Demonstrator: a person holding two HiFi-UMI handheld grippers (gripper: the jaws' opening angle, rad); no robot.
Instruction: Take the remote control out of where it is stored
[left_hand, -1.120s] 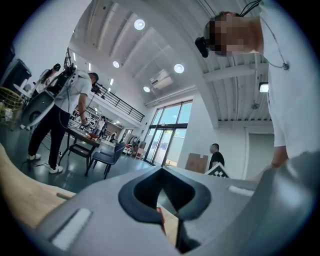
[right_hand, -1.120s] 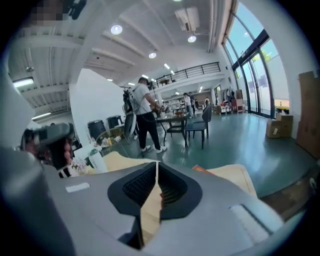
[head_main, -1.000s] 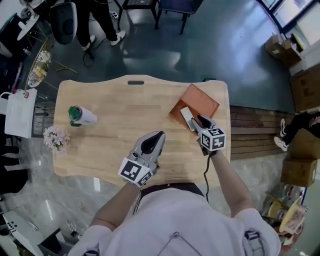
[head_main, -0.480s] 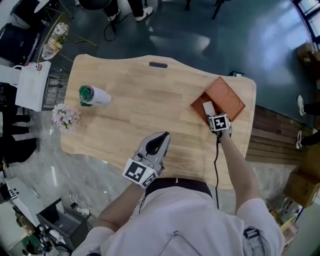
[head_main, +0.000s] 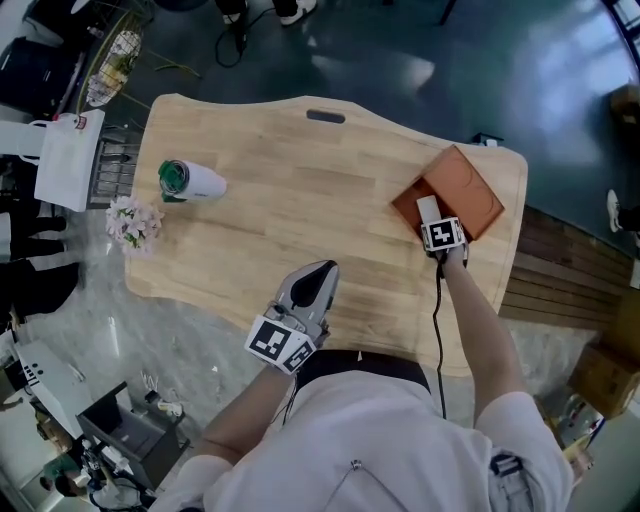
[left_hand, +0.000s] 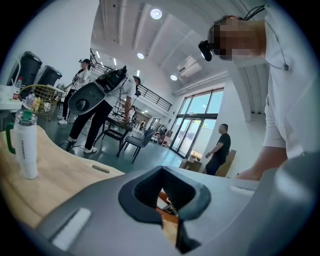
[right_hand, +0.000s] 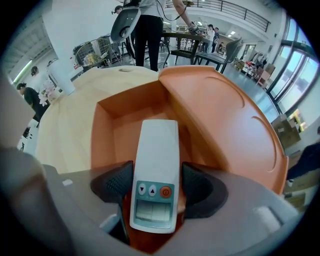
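Orange storage box (head_main: 478, 196) sits at the right end of the wooden table (head_main: 280, 210), close to the edge. In the right gripper view its compartment is uncovered and its flat lid (right_hand: 225, 115) lies folded out to the right of the compartment.

The remote control (right_hand: 156, 165) is inside the compartment. It is a slim white unit with two arrow buttons, one orange power button and a small display at the end nearest the camera. In the head view it shows as a pale bar (head_main: 428, 208) at the near-left side of the box.

The right gripper (head_main: 433, 222) points steeply down into the box. Its jaws have just been opening and now stand wide. The button end of the remote control stands between the two dark pads (right_hand: 119, 183). The left pad is just beside the casing and a narrow gap shows at the right pad, so neither pad presses on it.

The left gripper (head_main: 318, 275) is held over the near edge of the table, well apart from the box. Its jaws are together, with nothing between them.

A white bottle (left_hand: 25, 145) with a green cap stands upright near the left end of the table. A small bunch of pale flowers (head_main: 133, 222) lies at the left edge.
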